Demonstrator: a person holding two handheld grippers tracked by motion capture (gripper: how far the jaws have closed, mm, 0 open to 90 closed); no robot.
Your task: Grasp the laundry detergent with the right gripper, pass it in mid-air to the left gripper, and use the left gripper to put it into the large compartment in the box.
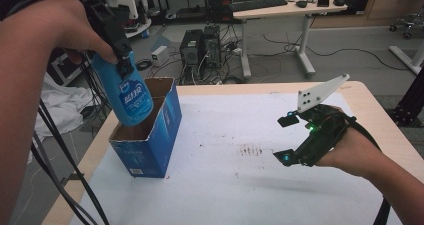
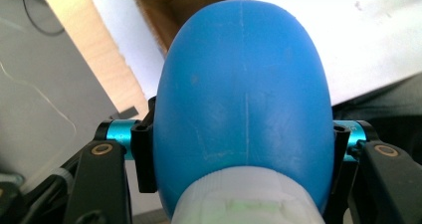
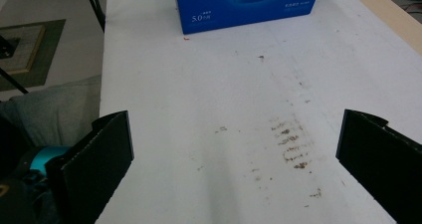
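A blue plastic bottle (image 1: 127, 93) with a white label hangs bottom-down, tilted, over the open top of a blue cardboard box (image 1: 162, 135) at the table's left. My left gripper (image 1: 120, 60) is shut on the bottle near its neck. In the left gripper view the bottle (image 2: 244, 94) sits between both jaws, its white cap end (image 2: 249, 199) nearest the camera and the box's brown inside (image 2: 184, 5) beyond it. My right gripper (image 1: 286, 138) hovers open over the table's right half, nothing between its fingers. In the right gripper view the box's blue side (image 3: 249, 5) stands ahead.
A white sheet (image 1: 240, 180) covers the wooden table (image 1: 367, 97), with brown smudges (image 1: 252, 150) near its middle. Black cables (image 1: 55, 150) hang off the left edge. Desks, computer towers and cords stand on the floor behind.
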